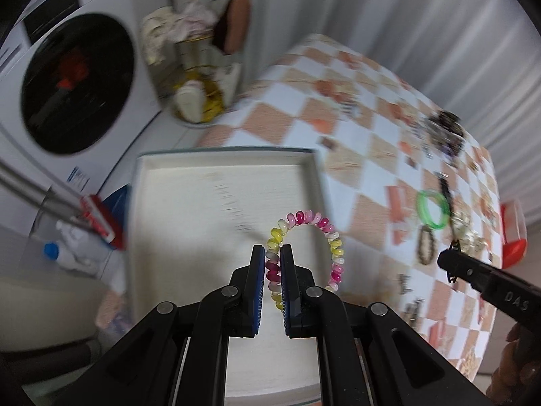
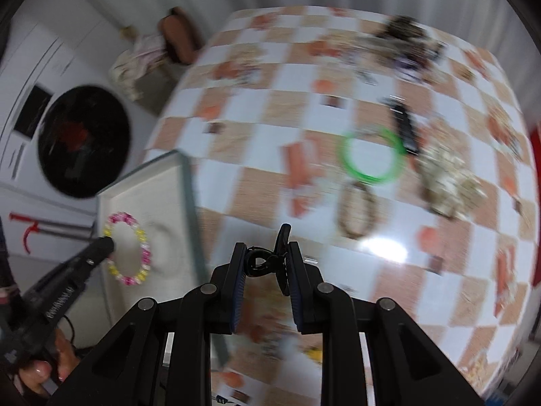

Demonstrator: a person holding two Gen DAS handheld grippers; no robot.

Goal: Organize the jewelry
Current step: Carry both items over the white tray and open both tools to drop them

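Note:
My left gripper is shut on a pink, yellow and white beaded bracelet and holds it over the white tray. The bracelet also shows in the right wrist view, above the tray. My right gripper is shut on a small black clip above the checkered tablecloth. A green bangle, a brown beaded bracelet, a black strap and a pale beaded heap lie on the cloth ahead.
A dark tangle of jewelry lies at the table's far side. A washing machine stands to the left, with a cluttered rack beside it. A red container sits at the table's right edge.

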